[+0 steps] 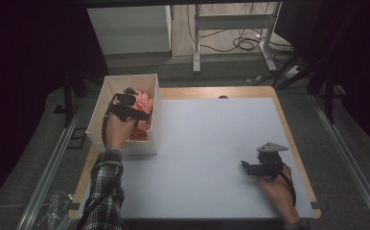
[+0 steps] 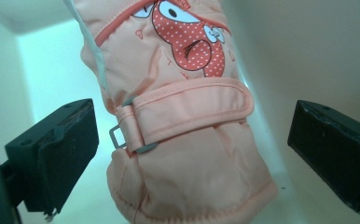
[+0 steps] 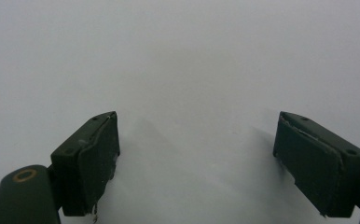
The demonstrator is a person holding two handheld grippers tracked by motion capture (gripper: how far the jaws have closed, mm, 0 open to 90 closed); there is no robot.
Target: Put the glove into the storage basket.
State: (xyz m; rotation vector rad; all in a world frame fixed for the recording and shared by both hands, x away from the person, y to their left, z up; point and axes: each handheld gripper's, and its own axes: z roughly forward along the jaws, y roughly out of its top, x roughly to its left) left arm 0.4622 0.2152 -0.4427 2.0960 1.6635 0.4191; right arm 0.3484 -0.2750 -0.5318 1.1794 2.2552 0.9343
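Two grippers are working at this table, and the left one is doing the job. The left gripper (image 1: 134,102) is reaching down into the white box (image 1: 155,115) sitting at the far left corner of the tabletop (image 1: 212,143), overhanging the left edge a bit. Its jaws are standing wide apart, nothing pinched yet.

Between those jaws in the left gripper view, a peach padded glove (image 2: 187,140) is lying inside the box, cuff end toward the camera. A strap (image 2: 192,114) is crossing the wrist, running through a grey buckle (image 2: 120,135), and a red dotted cartoon patch (image 2: 187,42) is showing farther up. From the high view the pink-orange mass (image 1: 144,112) in the box could be more than one glove; can't tell.

The right gripper (image 1: 255,168) is idling near the right edge of the tabletop, toward the near side, held in the person's right hand (image 1: 276,184). Its jaws are spread open over bare white surface, holding nothing.

Handling guess: glove is looking light, soft, puffy, so it will be squashing under the jaws and drooping when lifted. Shell fabric seems smooth, maybe a little slippery. Best bite is probably across the wrist at the strap, where the layers are bunching thicker and the buckle gives something to catch on. Nothing fragile here; a firm squeeze should be fine.
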